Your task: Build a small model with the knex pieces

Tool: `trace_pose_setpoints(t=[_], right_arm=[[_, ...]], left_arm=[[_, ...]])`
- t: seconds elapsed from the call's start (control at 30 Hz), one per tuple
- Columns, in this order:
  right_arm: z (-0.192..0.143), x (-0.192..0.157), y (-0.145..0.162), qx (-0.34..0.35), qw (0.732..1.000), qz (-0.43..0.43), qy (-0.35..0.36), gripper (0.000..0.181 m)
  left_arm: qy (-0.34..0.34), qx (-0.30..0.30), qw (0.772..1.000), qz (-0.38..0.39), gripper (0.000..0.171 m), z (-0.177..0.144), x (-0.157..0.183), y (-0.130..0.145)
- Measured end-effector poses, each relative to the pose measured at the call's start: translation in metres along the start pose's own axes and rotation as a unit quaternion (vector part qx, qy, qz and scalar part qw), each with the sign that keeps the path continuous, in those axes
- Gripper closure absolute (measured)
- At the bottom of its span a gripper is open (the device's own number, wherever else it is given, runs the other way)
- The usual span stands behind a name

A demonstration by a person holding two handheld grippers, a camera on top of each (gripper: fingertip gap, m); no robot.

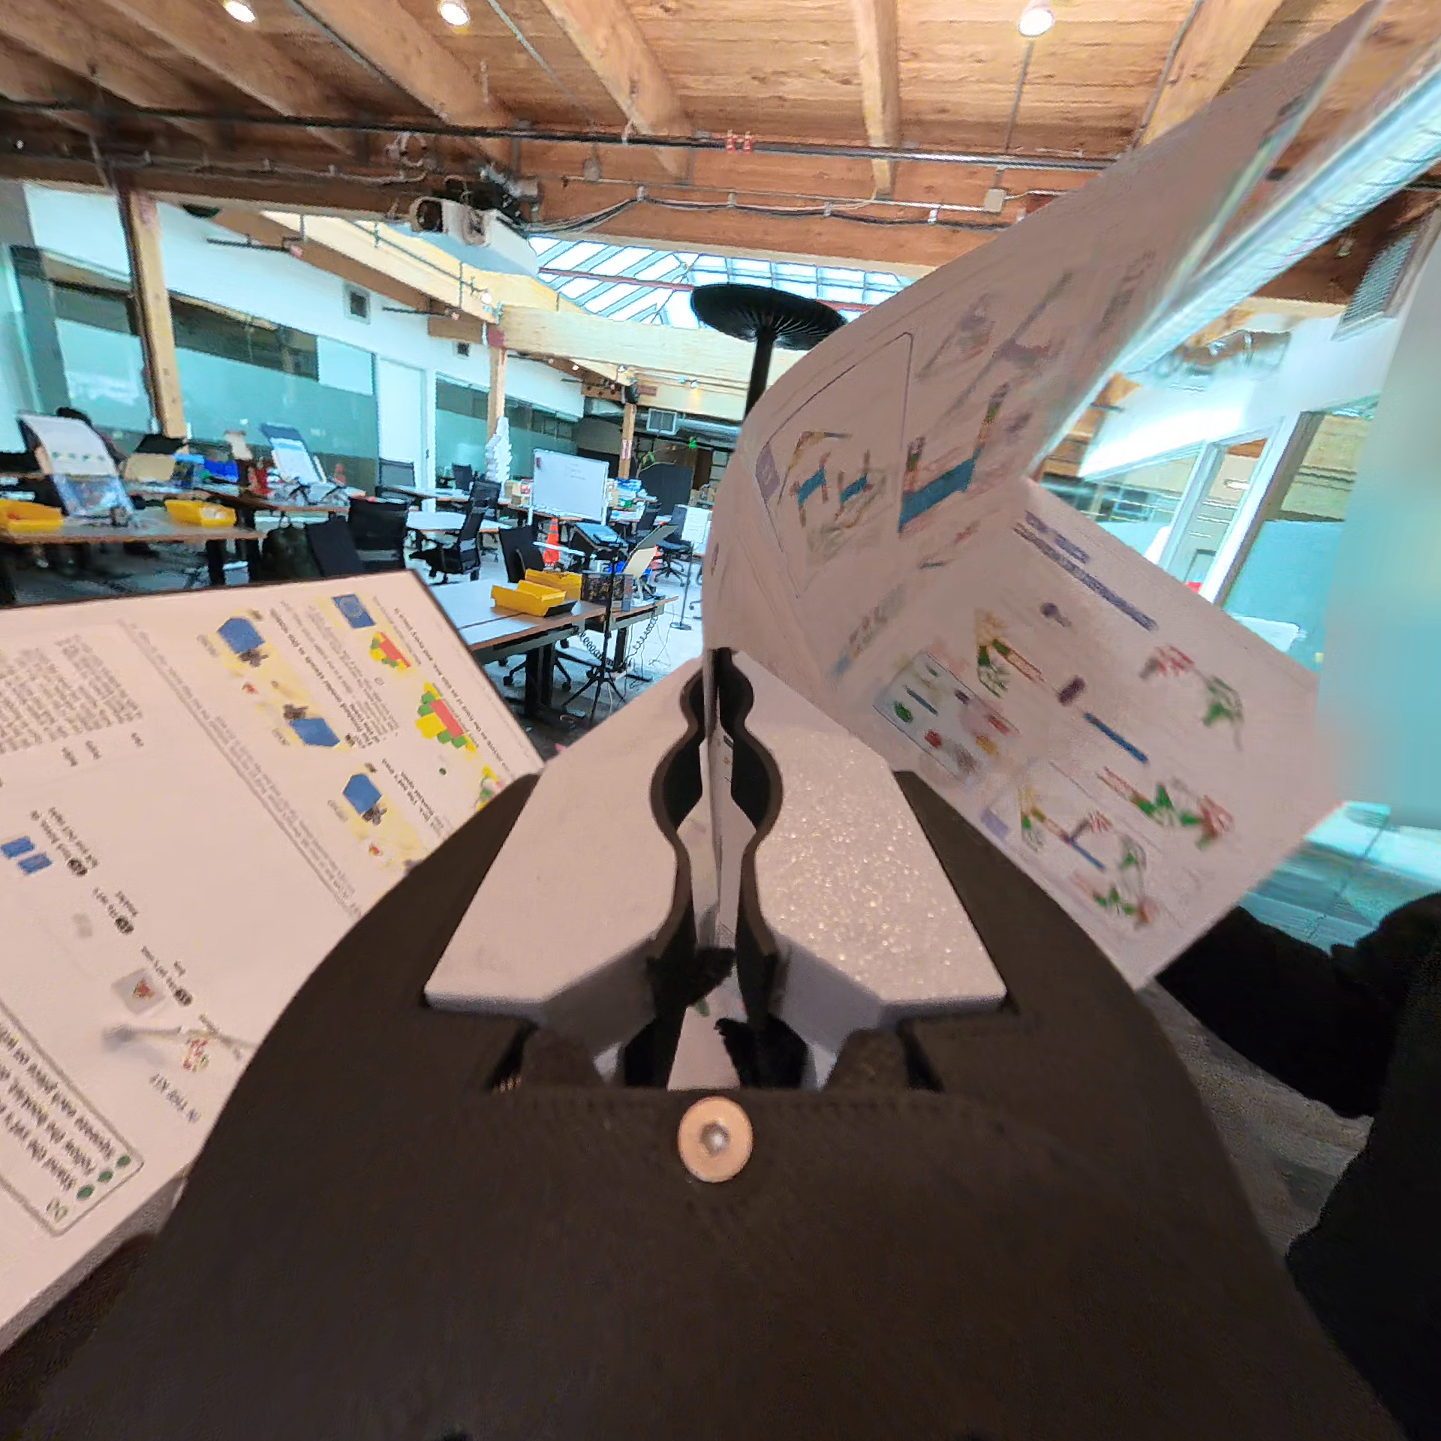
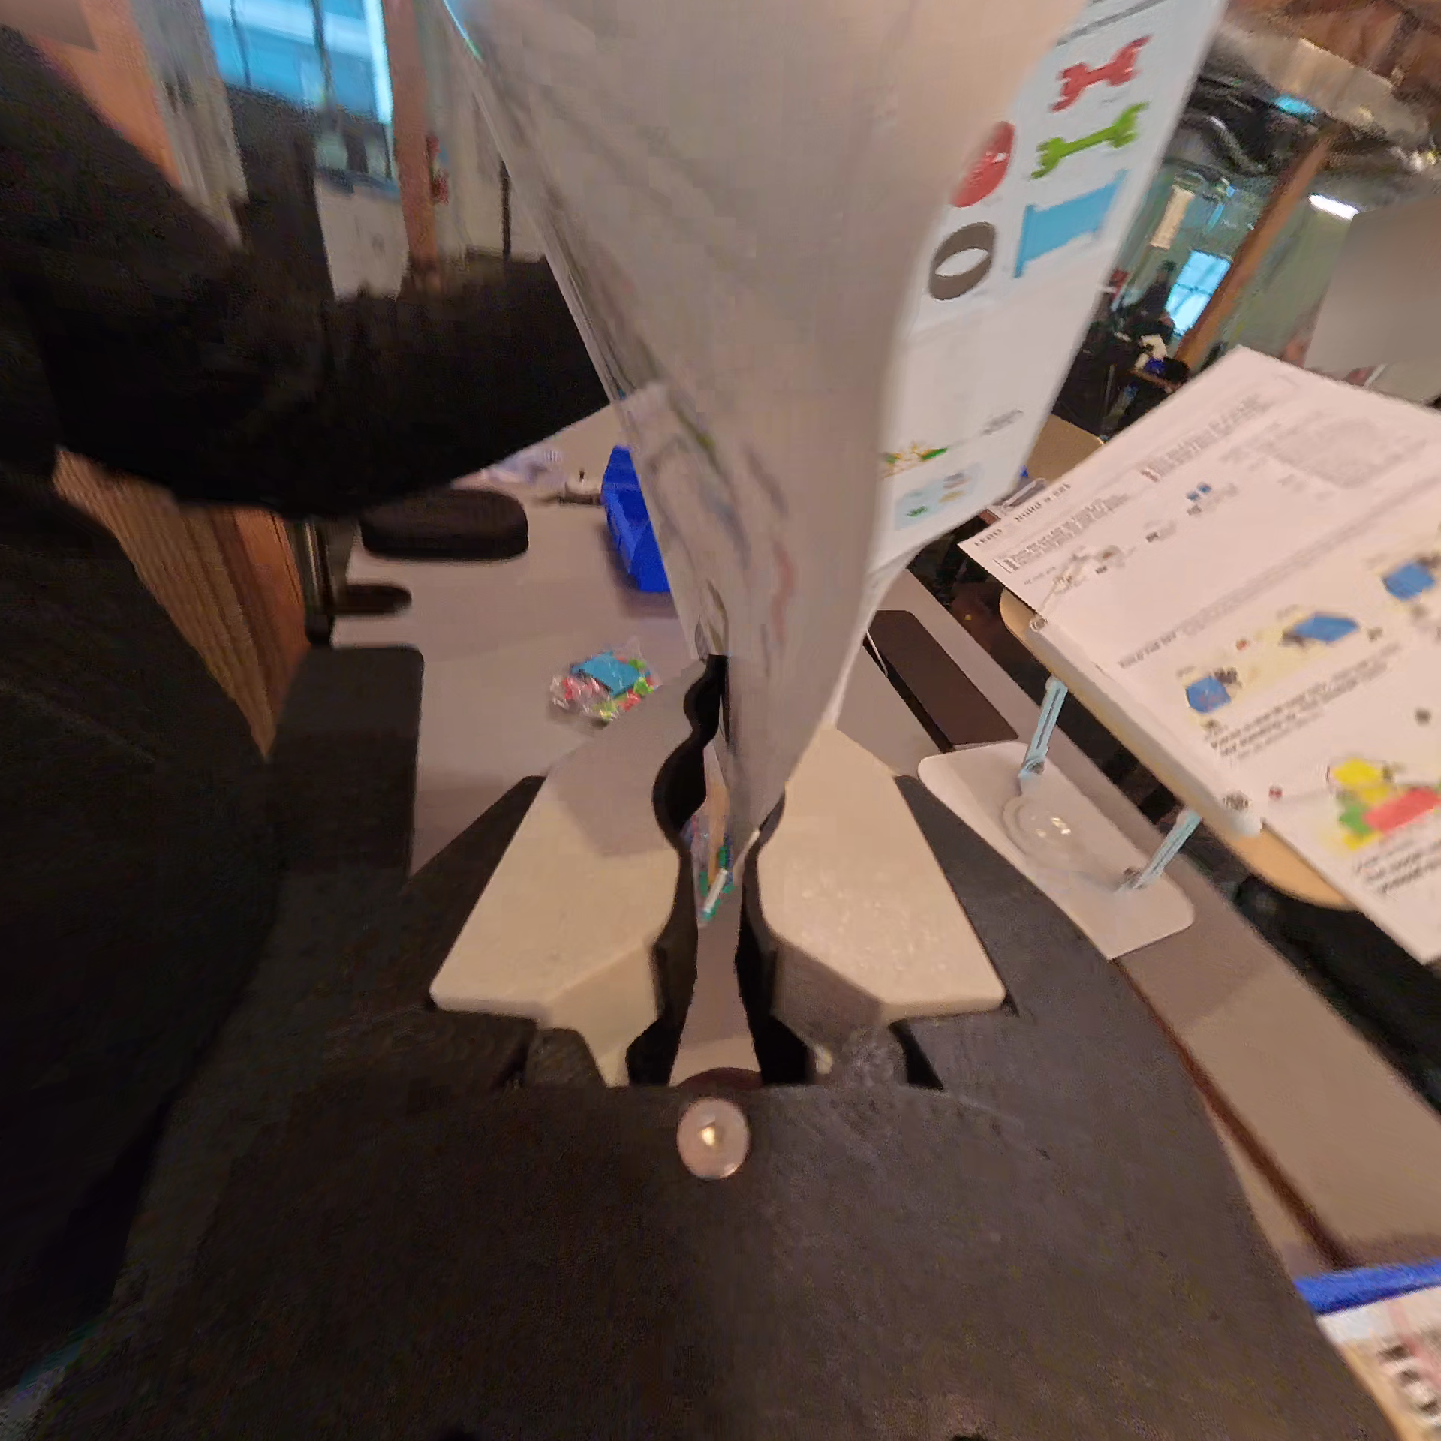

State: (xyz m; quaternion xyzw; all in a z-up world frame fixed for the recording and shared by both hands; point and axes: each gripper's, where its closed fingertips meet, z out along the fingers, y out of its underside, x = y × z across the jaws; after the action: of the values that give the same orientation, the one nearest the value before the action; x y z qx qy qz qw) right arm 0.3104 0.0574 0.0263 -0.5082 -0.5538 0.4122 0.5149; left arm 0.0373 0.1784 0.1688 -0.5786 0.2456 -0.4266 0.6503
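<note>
My left gripper [image 1: 713,663] is shut on the edge of a folded white instruction sheet [image 1: 1053,624] printed with coloured building-part drawings. The sheet fans up and to the right of the jaws and is held in the air. My right gripper [image 2: 721,670] is shut on the same kind of sheet [image 2: 780,312], which rises from between its fingers and covers the right fingertip. A printed corner of it shows low between the fingers. A clear bag of small coloured parts [image 2: 604,686] lies on the grey table [image 2: 483,624] just beyond the right gripper.
A printed page on a tilted stand [image 2: 1263,608] is at the right; it also shows in the left wrist view [image 1: 195,780]. The stand's white base [image 2: 1076,850] rests on the table. A blue bin [image 2: 631,522] stands farther back. A black sleeve [image 2: 195,312] fills the left. There is about 35 cm between the tips of the two grippers.
</note>
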Motion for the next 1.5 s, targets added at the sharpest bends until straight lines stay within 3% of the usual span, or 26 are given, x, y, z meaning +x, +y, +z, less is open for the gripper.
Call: trace_pose_setpoints(t=[0.27, 0.63, 0.9, 1.33, 1.5], right_arm=[[-0.088, 0.073, -0.003, 0.067, 0.971, 0.220, 0.066, 0.181], [-0.137, 0.124, 0.045, 0.004, 0.931, 0.332, 0.148, 0.181], [-0.147, 0.148, 0.080, -0.050, 0.911, 0.371, 0.175, 0.181], [-0.128, 0.175, 0.141, -0.119, 0.888, 0.402, 0.190, 0.181], [-0.125, 0.179, 0.149, -0.125, 0.888, 0.394, 0.201, 0.181]], left_arm=[[-0.045, -0.047, 0.995, -0.077, 0.171, -0.015, -0.017, 0.040], [-0.039, -0.053, 0.986, -0.152, 0.171, -0.019, -0.011, 0.093], [-0.045, -0.073, 0.976, -0.202, 0.171, -0.026, -0.009, 0.129], [-0.065, -0.096, 0.959, -0.260, 0.171, -0.042, -0.024, 0.180], [-0.070, -0.097, 0.956, -0.266, 0.171, -0.046, -0.028, 0.193]])
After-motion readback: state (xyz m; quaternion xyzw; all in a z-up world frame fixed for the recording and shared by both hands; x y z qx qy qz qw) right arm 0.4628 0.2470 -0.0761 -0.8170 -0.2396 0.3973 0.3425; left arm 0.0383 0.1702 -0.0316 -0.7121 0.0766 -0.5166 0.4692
